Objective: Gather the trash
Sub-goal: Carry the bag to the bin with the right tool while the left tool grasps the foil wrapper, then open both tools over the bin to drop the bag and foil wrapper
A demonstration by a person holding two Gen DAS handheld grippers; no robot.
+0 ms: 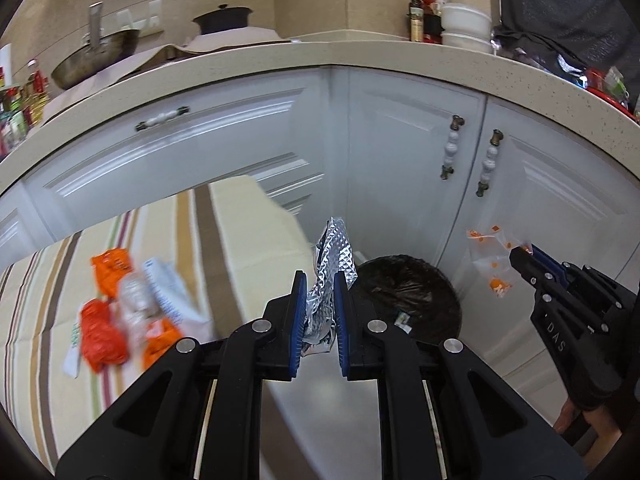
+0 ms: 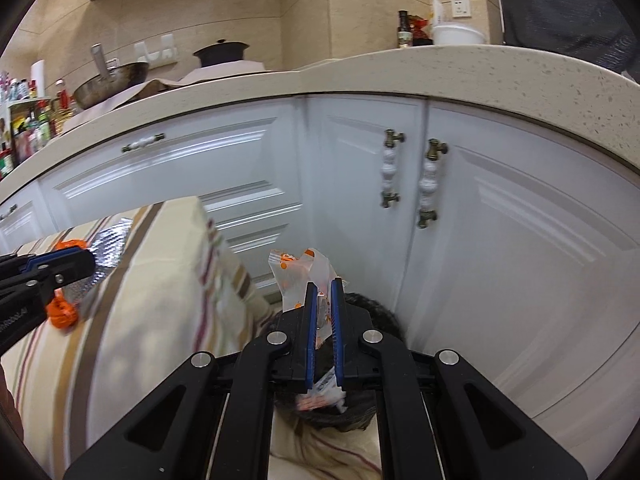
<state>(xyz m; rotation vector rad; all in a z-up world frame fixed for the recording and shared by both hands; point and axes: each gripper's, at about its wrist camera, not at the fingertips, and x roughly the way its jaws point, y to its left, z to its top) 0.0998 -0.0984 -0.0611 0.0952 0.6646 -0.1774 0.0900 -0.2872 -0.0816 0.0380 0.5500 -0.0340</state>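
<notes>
Foil glints between the blue pads [image 1: 299, 312] of the left gripper [image 1: 320, 312], which is clamped on a crumpled silver foil wrapper [image 1: 326, 280] that stands up out of the closed jaws. Just beyond and to the right of it sits a round trash bin lined with a black bag [image 1: 408, 292], standing on the floor against white cabinet doors [image 1: 400, 168]. To the left lies a table under a striped tablecloth [image 1: 224, 248], and on it a blurred heap of remaining trash: orange wrappers [image 1: 102, 336], a crumpled clear bag [image 1: 134, 304] and a white-and-blue packet [image 1: 168, 292], all touching one another. The right gripper [image 2: 324, 312] is closed on a clear plastic wrapper with orange print [image 2: 300, 276]; the wrapper sticks up above the jaws and hangs out below them, directly over the dark bin liner [image 2: 360, 312]. From the left wrist view this right gripper [image 1: 524, 254] appears at the right edge, holding the same wrapper [image 1: 488, 256] in front of the cabinet doors, beside the bin. Above runs a speckled beige countertop [image 1: 360, 56] carrying a wok [image 1: 96, 56], a dark lidded pot [image 1: 222, 20], bottles [image 1: 416, 16] and stacked white bowls [image 1: 466, 24].
</notes>
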